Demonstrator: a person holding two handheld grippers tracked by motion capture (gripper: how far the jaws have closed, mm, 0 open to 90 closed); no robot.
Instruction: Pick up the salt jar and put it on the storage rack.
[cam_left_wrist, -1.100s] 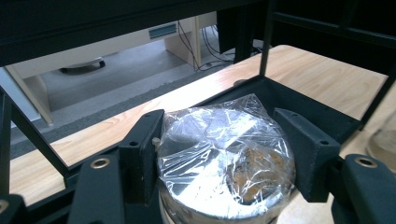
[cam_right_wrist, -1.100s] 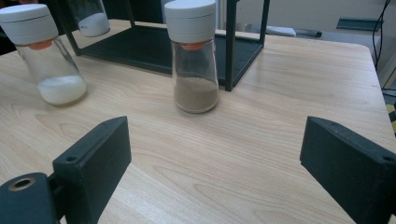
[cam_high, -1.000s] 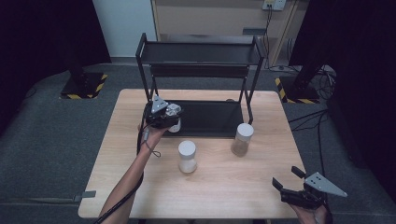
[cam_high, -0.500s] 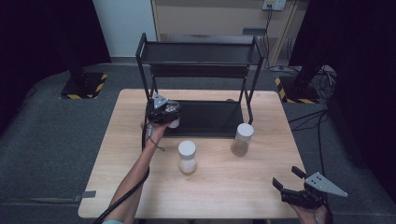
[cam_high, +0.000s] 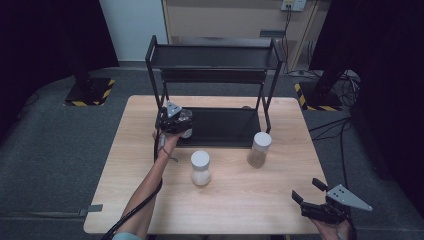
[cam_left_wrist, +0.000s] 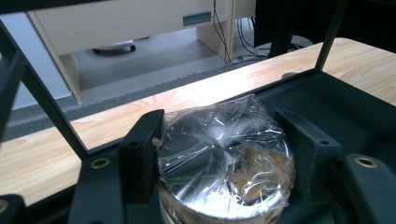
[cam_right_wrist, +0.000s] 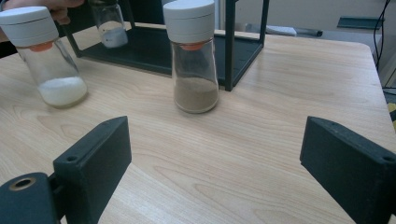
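A light wooden tabletop (cam_high: 235, 200) carries a black metal shelf rack (cam_high: 215, 55), which stands at the middle of the far edge, its flat lower tray (cam_high: 225, 127) lying on the wood and its upper shelf raised on thin posts. On the tray's near left corner stands a jar with a foil-and-film-covered top (cam_left_wrist: 224, 158). Near the tabletop's centre stands a white-capped glass shaker holding white powder (cam_high: 200, 168). To its right, just beside the tray's near right corner, stands a second white-capped shaker holding brown powder (cam_high: 259, 149); the two are apart from each other. The near half of the wood is otherwise bare.
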